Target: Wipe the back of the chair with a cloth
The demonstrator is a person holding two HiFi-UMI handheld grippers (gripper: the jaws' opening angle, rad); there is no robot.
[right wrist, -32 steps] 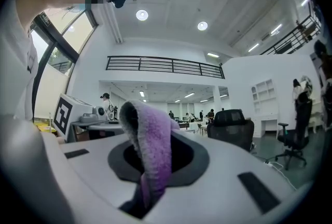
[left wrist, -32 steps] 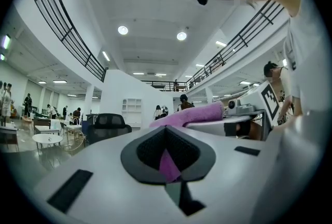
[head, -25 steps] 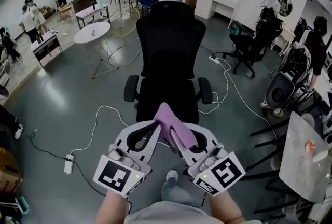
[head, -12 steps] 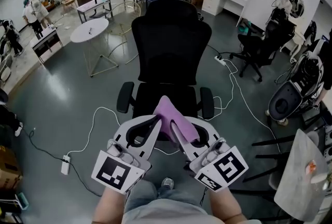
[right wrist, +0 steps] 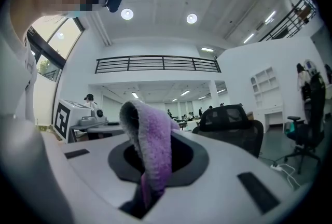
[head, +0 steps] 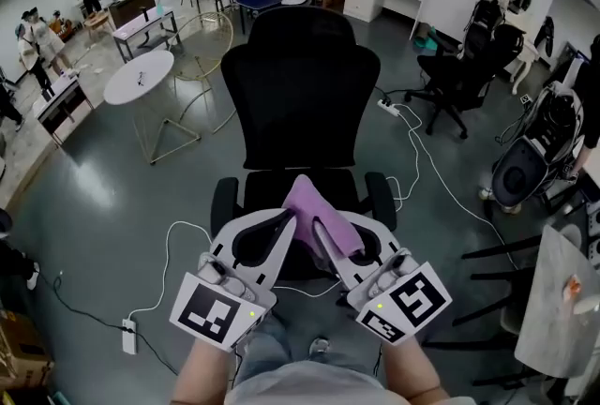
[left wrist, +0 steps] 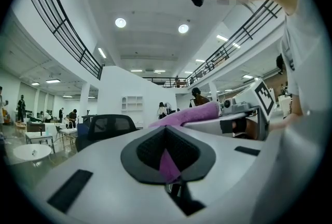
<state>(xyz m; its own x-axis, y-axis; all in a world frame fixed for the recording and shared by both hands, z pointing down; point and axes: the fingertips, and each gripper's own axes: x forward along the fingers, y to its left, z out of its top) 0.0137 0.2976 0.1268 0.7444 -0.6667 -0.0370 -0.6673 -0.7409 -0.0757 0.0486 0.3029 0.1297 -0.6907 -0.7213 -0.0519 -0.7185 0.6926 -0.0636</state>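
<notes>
A black office chair (head: 300,94) stands just ahead with the rear of its tall backrest facing me; it also shows as chair (left wrist: 104,127) and chair (right wrist: 233,124) in the gripper views. Both grippers are held side by side low in front of me, short of the backrest and not touching it. A purple cloth (head: 317,217) sticks up between them. My right gripper (head: 323,230) is shut on the cloth (right wrist: 153,145), which drapes over its jaws. My left gripper (head: 281,223) is shut with a strip of the cloth (left wrist: 168,163) pinched in its jaws.
A round white table (head: 139,77) stands left of the chair. White cables (head: 427,159) run over the grey floor to the right, and a power strip (head: 129,336) lies at lower left. Another black chair (head: 459,80) and dark equipment (head: 530,169) stand at right. People stand far back left.
The chair's backrest now looks larger and nearer in the head view. Both grippers stay together with the cloth held between them.
</notes>
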